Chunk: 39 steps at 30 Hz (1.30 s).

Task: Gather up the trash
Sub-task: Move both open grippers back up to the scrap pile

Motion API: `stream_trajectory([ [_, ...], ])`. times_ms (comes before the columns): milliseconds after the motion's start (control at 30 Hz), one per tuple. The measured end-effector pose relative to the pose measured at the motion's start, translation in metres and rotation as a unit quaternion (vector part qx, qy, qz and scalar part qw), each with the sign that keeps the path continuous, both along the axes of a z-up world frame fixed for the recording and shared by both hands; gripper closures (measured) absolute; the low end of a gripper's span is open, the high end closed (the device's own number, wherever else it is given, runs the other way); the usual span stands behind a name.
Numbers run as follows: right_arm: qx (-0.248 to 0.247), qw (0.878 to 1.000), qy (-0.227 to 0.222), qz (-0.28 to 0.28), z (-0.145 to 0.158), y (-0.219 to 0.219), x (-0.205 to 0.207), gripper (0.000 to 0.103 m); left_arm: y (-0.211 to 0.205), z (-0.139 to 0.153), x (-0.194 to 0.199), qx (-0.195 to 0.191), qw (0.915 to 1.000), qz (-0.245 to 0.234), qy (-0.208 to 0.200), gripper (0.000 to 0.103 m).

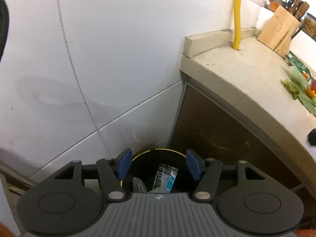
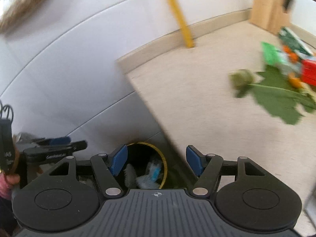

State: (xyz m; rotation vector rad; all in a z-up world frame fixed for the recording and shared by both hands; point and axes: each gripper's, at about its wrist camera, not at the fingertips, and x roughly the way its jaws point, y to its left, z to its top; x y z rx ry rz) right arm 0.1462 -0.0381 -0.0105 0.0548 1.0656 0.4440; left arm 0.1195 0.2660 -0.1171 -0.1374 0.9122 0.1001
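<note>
A black trash bin with a gold rim stands on the floor in the corner beside the counter. Inside it lie a clear and blue plastic wrapper and a grey scrap. My left gripper hovers open right above the bin with nothing between its blue pads. In the blurred right wrist view my right gripper is open and empty too, above the same bin and the counter edge. Green leaves, a green wrapper and orange bits lie on the counter at the right.
A beige counter runs to the right with a wooden knife block and a yellow pipe at the back. White tiled wall fills the left. The left gripper and a hand show at the right view's left edge.
</note>
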Motion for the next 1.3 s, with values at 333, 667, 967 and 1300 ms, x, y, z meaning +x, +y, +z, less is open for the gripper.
stream_trajectory([
  [333,0.019,0.996,-0.038,-0.082,0.026,-0.073,-0.004,0.031,-0.010,0.000,0.001,0.024,0.9996,-0.014,-0.006,0.043],
  [667,0.020,0.985,-0.057,-0.160,0.034,-0.141,0.010,0.030,-0.044,0.031,0.015,0.007,0.9986,-0.044,-0.029,0.042],
  [967,0.014,0.977,-0.054,-0.206,0.033,-0.187,0.010,0.028,-0.129,0.061,0.053,0.002,0.9848,-0.162,-0.062,0.040],
  [1300,0.005,0.963,-0.043,-0.266,0.030,-0.243,0.013,0.026,-0.219,0.088,0.095,-0.013,0.9608,-0.265,-0.082,0.039],
])
